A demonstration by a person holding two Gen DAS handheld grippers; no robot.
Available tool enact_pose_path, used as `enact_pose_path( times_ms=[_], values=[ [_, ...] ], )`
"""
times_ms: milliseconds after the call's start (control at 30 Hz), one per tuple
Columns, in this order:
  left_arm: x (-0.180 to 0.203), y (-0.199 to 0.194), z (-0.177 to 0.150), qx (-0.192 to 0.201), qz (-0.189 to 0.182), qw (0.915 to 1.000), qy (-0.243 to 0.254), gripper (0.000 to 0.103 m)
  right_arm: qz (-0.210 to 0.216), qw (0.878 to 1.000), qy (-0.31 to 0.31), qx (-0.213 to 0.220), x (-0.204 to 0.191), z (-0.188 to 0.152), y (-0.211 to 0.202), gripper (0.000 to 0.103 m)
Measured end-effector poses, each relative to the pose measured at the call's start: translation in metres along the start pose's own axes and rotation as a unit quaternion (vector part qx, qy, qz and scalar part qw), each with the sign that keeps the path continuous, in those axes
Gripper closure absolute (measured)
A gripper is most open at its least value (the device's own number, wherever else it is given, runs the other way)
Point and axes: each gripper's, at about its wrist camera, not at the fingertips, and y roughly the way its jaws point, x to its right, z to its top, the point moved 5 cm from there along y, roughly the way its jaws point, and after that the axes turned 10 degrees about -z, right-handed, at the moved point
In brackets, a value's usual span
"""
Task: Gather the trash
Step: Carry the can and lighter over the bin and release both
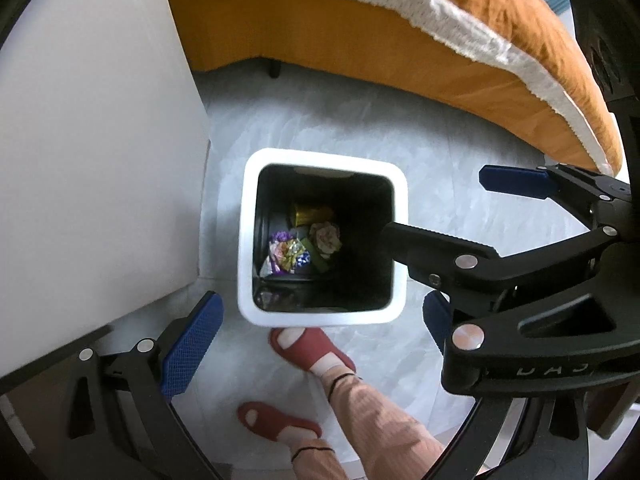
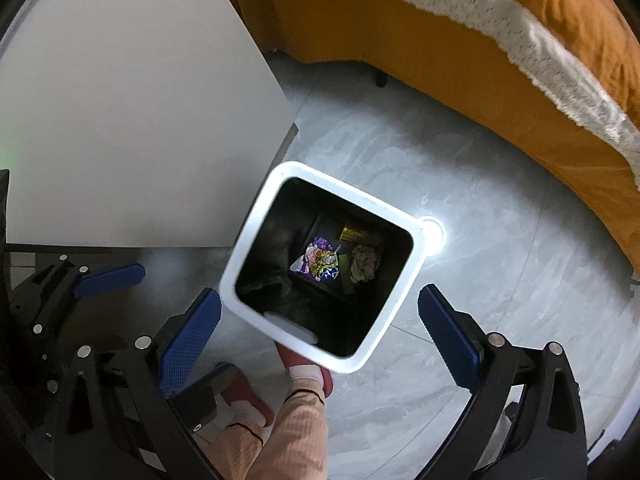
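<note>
— So where's the trash (image 1: pixel 304 246)?
— Down in the bin (image 1: pixel 248 240), wrappers and a paper ball.
— Why are both claws above it?
— Probably for dropping: left gripper (image 1: pixel 316 328) and right gripper (image 2: pixel 320 334) spread, nothing pinched (slippered feet (image 1: pixel 308 350) beside).

Pale grey marbled floor tiles (image 2: pixel 500 280) catch a bright glare; an orange sofa (image 1: pixel 360 48) under a white lace-edged cover (image 2: pixel 540 52) curves behind, beside a plain white counter (image 1: pixel 92 140)
</note>
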Motion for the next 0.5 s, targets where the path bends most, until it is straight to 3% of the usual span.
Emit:
enact_pose_path(
  times_ms=[300,500],
  values=[
    [0.053,-0.126,0.006,0.091,-0.004,0.9956,0.022,0.005,0.012,0.997,0.027,0.066,0.007,-0.004,-0.129,0.005],
    [0.081,-0.221,0.008,0.175,-0.001,0.9843,0.023,0.005,0.023,0.989,-0.001,0.149,-0.006,0.018,-0.232,0.005]
  ],
)
